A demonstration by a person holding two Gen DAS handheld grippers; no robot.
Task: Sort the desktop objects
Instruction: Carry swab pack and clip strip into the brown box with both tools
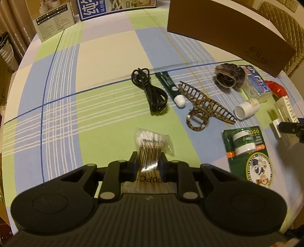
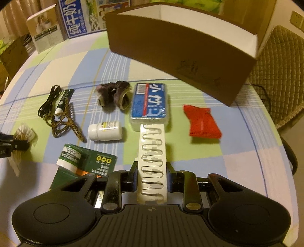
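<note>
My left gripper [image 1: 148,161] is shut on a clear bag of cotton swabs [image 1: 151,141] and holds it above the checked tablecloth. The bag also shows at the left edge of the right wrist view [image 2: 23,133]. My right gripper [image 2: 152,174] is shut on a white plastic holder with a wire zigzag [image 2: 152,155]. It shows at the right of the left wrist view [image 1: 285,114]. An open brown cardboard box [image 2: 180,51] stands at the back of the table.
On the cloth lie a black cable [image 1: 150,91], a green tube [image 1: 169,87], a leopard hair claw [image 1: 205,106], a dark scrunchie [image 2: 114,95], a white pill bottle [image 2: 105,131], a blue floss box [image 2: 150,102], a green lip-salve pack [image 2: 83,163] and red packets [image 2: 203,121]. Printed cartons [image 2: 76,17] stand at the back left.
</note>
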